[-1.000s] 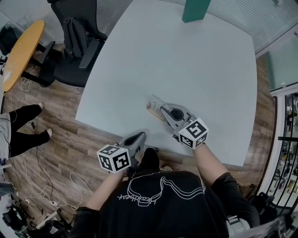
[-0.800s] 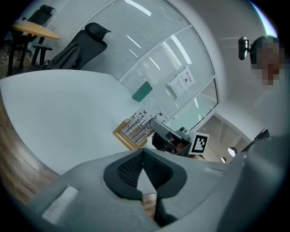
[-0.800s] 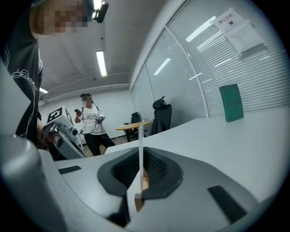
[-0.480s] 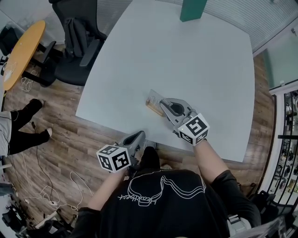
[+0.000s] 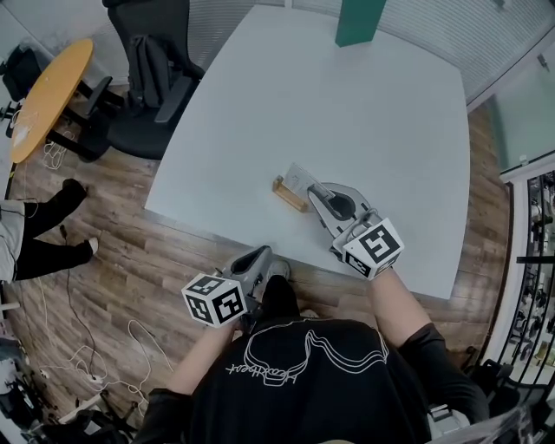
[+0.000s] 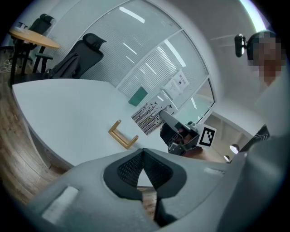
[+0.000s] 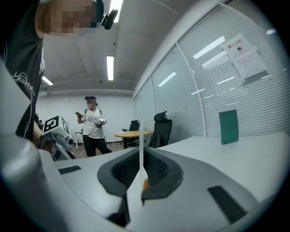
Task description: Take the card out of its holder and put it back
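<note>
Head view: pale grey tabletop (image 5: pixel 347 113), my left tongs (image 5: pixel 263 256) closed and empty off its near edge. My right tongs (image 5: pixel 314 192) are clamped, just beside the small U-shaped wooden holder (image 5: pixel 290 196) near that edge, on the thin striped card (image 5: pixel 299 176). Lowering it tilted, I could miss the slot and topple the holder.

**Holder at mid-frame, card just beside it**

In the head view, the holder (image 5: pixel 289 194) sits on the table (image 5: pixel 347 104) at frame centre, near the table's lower edge. The card (image 5: pixel 302 179) is just to its upper right, between the right gripper's (image 5: pixel 317 192) jaws. The left gripper (image 5: pixel 260 258) lies below the table edge. A box (image 5: pixel 360 19) stands at top centre, and a chair (image 5: pixel 147 82) is at upper left.
</note>
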`<state>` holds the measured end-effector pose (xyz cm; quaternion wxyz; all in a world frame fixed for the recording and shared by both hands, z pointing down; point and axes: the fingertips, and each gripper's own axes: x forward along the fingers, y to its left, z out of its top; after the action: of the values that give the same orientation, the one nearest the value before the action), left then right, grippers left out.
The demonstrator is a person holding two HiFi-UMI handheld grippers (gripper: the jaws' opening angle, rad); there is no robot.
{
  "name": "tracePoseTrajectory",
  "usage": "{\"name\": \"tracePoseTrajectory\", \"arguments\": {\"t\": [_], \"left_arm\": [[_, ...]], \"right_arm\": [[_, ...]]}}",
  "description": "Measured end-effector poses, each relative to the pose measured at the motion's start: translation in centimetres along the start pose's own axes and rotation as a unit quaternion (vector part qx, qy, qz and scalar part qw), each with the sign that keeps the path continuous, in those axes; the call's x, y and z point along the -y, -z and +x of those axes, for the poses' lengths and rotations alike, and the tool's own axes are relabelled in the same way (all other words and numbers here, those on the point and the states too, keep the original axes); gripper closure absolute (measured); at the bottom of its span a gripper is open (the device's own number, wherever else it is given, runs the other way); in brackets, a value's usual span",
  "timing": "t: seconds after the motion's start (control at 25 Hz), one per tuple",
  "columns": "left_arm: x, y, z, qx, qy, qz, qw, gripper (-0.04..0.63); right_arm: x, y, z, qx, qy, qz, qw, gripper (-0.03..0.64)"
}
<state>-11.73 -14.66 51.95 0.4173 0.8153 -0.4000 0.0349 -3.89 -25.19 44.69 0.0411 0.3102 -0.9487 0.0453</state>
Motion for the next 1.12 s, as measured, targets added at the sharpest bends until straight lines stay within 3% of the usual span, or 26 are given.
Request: {"name": "tracePoseTrajectory", "arguments": {"t": [0.28,0.6,1.12], "left_arm": [[4.1,-1.0,-1.3,0.029,-0.002,0.063,0.9976,0.583],[10.2,-0.3,-3.0,0.048,0.017,0.11,0.9926,0.583],[17.4,-2.1,-6.5,0.111,0.029,0.159,0.9806,0.583]], "right_arm": [[-3.1,-1.9,-4.2,0.013,-0.014,0.048,0.999,0.594],[-6.1,-2.7,-10.7,0.005,-0.012,0.097,0.995,0.594],[-9.1,-5.0,-17.3,-0.004,-0.017,0.086,0.996,0.592]]}}
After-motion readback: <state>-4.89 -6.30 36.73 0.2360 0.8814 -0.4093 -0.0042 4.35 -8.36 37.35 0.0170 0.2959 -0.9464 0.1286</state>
